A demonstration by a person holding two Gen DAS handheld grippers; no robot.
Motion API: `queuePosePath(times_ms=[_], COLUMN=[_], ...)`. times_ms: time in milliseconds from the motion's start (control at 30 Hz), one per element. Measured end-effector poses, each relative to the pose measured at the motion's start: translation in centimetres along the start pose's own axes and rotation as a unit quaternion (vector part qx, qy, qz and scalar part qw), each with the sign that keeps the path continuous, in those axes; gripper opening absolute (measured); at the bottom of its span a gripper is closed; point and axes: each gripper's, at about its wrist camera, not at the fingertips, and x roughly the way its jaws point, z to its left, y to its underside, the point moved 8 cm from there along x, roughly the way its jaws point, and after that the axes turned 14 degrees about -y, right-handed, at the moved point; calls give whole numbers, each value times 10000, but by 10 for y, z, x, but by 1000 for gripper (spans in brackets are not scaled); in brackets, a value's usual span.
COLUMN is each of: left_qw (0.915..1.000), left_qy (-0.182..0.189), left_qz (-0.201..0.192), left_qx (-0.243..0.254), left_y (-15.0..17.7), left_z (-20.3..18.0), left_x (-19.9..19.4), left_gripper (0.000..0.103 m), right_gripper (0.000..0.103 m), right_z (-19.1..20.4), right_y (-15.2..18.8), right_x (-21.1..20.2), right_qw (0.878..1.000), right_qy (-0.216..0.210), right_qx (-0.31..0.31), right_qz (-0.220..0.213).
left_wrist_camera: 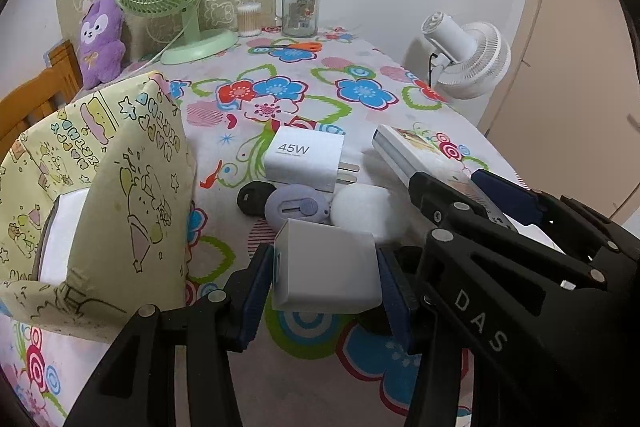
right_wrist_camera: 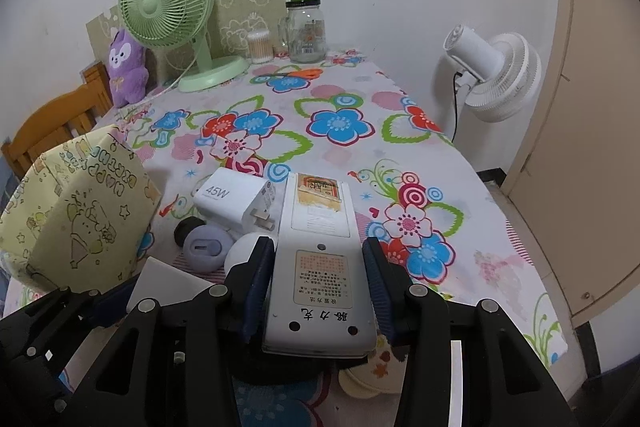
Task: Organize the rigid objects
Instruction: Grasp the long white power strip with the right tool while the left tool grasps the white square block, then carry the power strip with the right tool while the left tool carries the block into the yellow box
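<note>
Inside yellow box (left_wrist_camera: 96, 187): white item (left_wrist_camera: 60, 239)

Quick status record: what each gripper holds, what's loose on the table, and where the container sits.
left gripper: shut on small white block
right gripper: shut on long white device, label side up
loose items: 45W charger, lilac oval gadget, black round piece, white round object
container: yellow patterned bag, left of the pile
</note>
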Motion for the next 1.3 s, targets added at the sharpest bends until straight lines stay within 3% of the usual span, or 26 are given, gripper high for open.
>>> queuePosePath(times_ms=[1300], left_qw=[9973], left_qy=[-102], left_qz=[-701], left_qx=[175], left_y=[-50], left_z=[28], left_x=[-62], left_gripper=[53], right_gripper=[49], right_z=[39], right_y=[-54], right_x=[-65], right_qw=[9970], right_qy=[401], right_qx=[-335], right_qz=[-577])
